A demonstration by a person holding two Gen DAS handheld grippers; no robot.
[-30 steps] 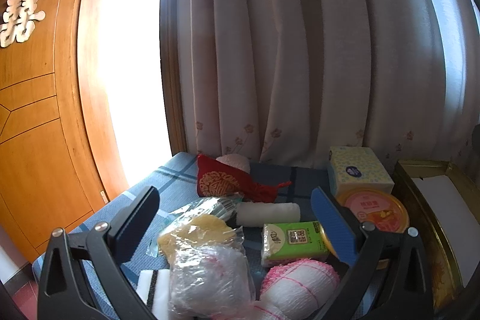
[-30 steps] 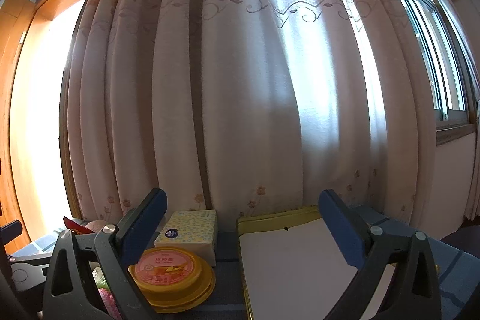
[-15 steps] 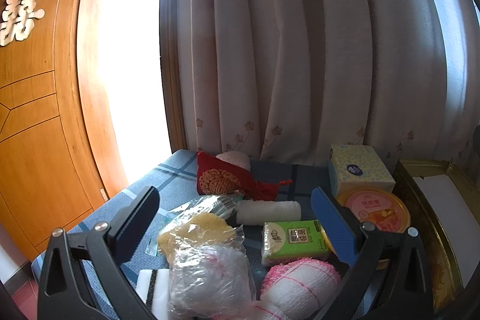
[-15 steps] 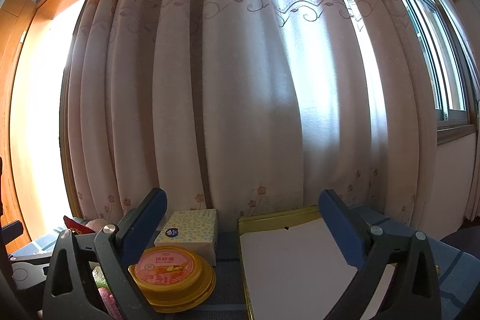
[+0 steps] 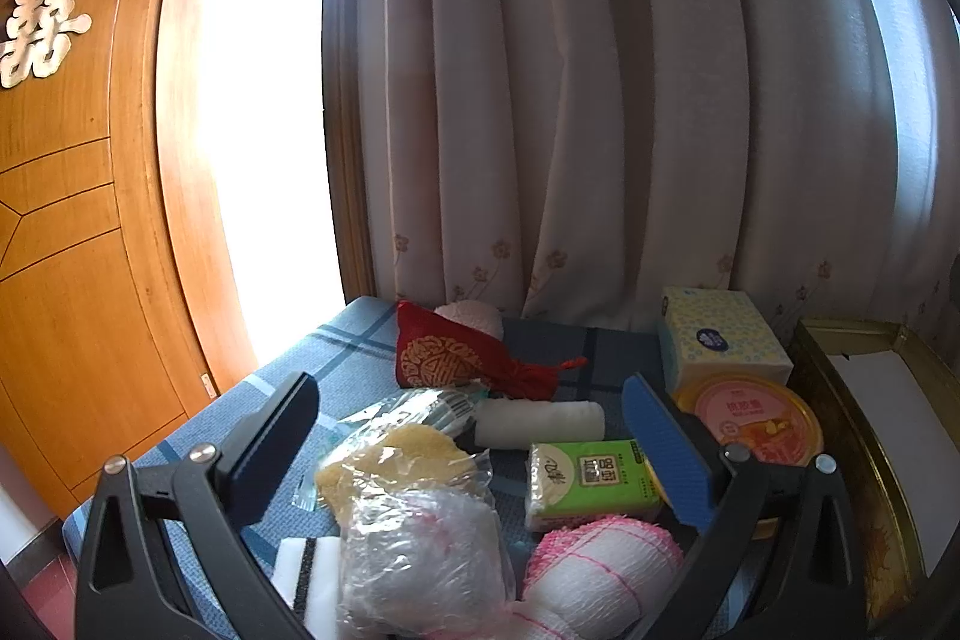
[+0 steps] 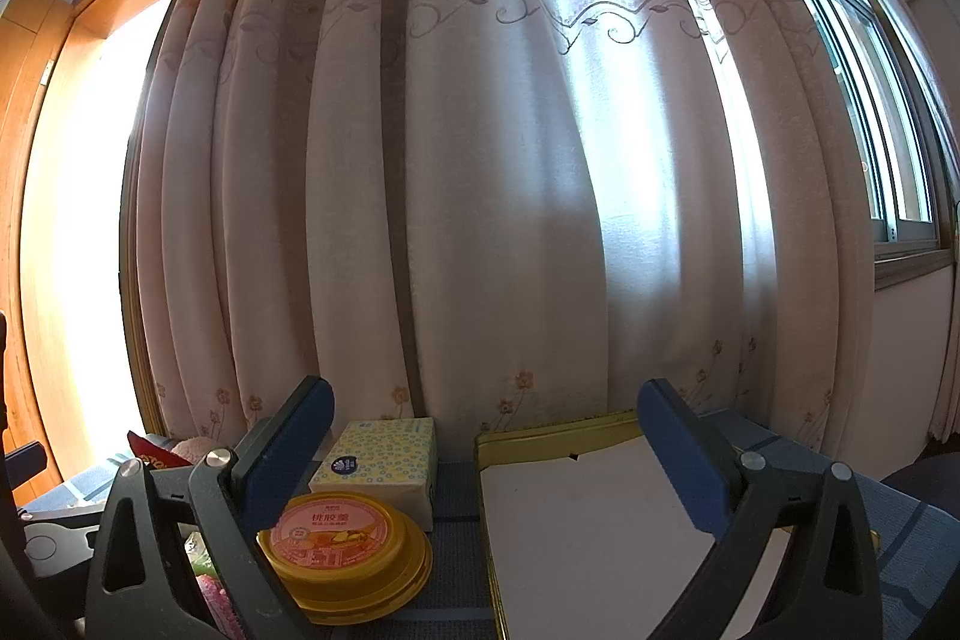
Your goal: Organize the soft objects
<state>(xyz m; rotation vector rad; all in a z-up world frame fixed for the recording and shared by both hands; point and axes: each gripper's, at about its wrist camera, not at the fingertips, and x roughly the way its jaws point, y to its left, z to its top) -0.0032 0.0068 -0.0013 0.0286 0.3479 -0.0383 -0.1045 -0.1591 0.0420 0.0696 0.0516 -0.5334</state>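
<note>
Left wrist view: left gripper [image 5: 474, 451] spread wide, empty, above bagged sponge [image 5: 393, 466] — lower straight, pinch bag's middle. Right gripper [image 6: 486, 445] likewise released — gold tray [image 6: 540, 439] waits.

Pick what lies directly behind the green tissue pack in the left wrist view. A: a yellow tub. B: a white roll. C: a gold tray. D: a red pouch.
B: the white roll lies just behind the green tissue pack; the red pouch sits farther back.

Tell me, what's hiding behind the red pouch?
Behind the red pouch a fluffy pale pink thing peeks out, with the curtain farther back. The pouch covers its lower part, so I cannot tell what it is.
</note>
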